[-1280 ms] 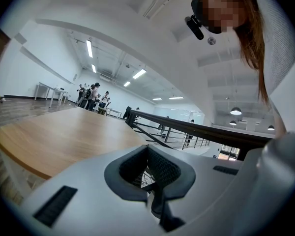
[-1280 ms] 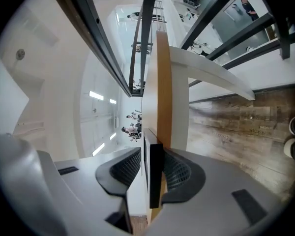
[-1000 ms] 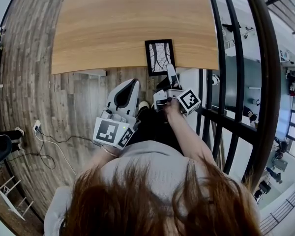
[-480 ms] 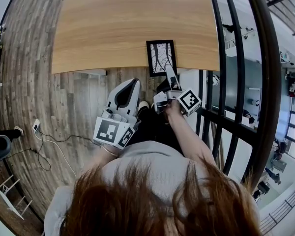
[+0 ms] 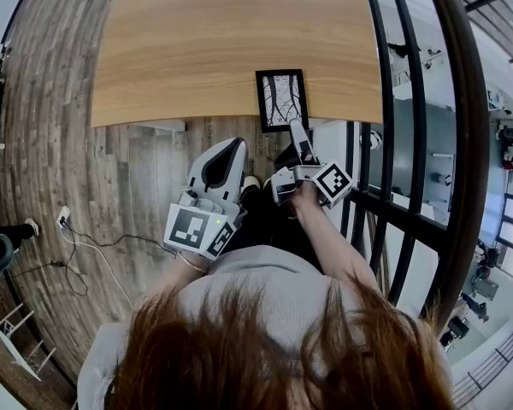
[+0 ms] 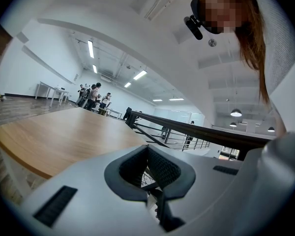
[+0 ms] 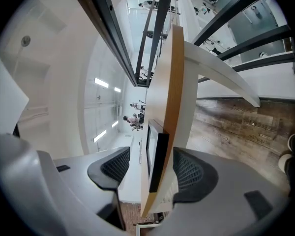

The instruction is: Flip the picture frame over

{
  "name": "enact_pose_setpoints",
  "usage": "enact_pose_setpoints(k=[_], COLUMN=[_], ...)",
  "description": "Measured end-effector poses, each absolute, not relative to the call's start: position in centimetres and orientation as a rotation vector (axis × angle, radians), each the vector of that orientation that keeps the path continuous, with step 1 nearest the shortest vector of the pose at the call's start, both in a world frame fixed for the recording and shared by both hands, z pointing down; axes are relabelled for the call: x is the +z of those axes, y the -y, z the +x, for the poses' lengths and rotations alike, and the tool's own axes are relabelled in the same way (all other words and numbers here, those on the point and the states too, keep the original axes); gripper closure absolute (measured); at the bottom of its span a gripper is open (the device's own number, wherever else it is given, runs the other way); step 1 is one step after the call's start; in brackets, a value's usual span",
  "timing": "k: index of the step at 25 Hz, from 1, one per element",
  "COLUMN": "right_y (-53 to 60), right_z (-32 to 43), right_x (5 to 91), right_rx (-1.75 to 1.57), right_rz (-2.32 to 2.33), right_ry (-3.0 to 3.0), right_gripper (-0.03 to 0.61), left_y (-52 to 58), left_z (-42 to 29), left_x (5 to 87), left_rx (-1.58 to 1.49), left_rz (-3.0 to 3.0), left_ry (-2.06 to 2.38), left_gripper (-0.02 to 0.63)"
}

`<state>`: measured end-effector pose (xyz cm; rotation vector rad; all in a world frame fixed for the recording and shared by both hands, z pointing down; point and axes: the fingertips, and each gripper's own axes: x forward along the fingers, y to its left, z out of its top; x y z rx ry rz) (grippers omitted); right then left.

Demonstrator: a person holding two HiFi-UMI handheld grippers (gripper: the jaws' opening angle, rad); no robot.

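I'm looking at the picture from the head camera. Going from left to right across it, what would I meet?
white plug and cable → left claw → picture frame → black railing

The head view looks steeply down on the table (image 5: 239, 41); both gripper views face it, close, near level.

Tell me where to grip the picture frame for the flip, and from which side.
Grip the picture frame by its near short edge, which seems to overhang the table, coming level from the person's side. It lies flat, so only that edge gives a jaw room underneath. The right gripper, jaws just opened, straddles it without pressing.
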<state>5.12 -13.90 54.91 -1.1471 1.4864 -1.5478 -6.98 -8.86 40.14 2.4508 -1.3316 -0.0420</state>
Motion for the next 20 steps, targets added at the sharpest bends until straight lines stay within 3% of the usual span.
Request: enact_pose_setpoints(k=[20], right_y=[9.4], right_z=[5.8], right_x=[48.4], right_rx=[-1.495], right_rz=[-1.178], right_ry=[-1.789], right_gripper=[0.321], left_y=[8.5], left_z=[-5.7], left_x=[38.8], left_rx=[-0.059], left_rz=[2.5], left_ry=[1.319], left_gripper=[0.607])
